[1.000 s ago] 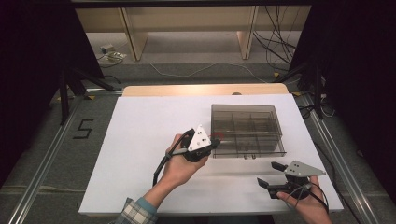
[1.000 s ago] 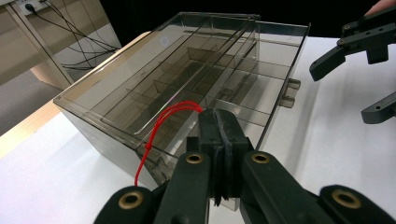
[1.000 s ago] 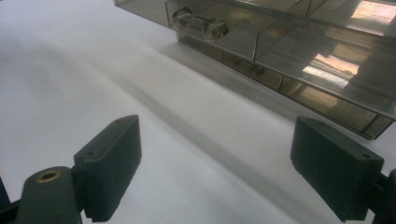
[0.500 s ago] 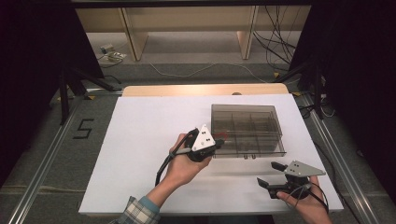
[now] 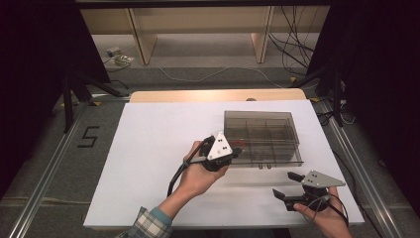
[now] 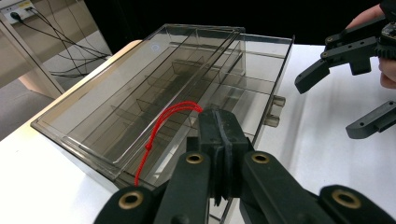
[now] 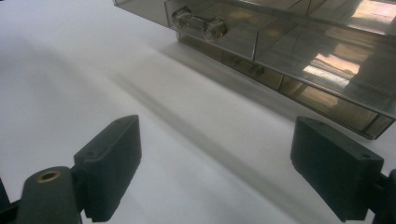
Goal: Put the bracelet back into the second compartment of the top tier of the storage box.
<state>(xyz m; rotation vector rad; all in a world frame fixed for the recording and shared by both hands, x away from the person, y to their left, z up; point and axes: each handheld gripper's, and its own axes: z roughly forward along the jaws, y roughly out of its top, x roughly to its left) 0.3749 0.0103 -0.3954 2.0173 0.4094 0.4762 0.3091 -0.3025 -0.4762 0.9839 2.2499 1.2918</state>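
Item: smoked transparent plastic compartment box [image 5: 261, 136], right half of white worktop [image 5: 148, 148]. Left gripper [image 6: 219, 135] jaws closed on thin red cord loop [image 6: 161, 123]; lower it gently into a compartment. Right gripper [image 5: 289, 186] jaws open, idle.

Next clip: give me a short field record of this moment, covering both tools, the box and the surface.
left tool: jaws together at the near left corner of the box, a red cord looping out from them
right tool: jaws wide apart, nothing between them, near the table's front right edge
box: smoky clear plastic organiser with dividers, two latch knobs on its front
contents: none seen apart from the cord
surface: white tabletop
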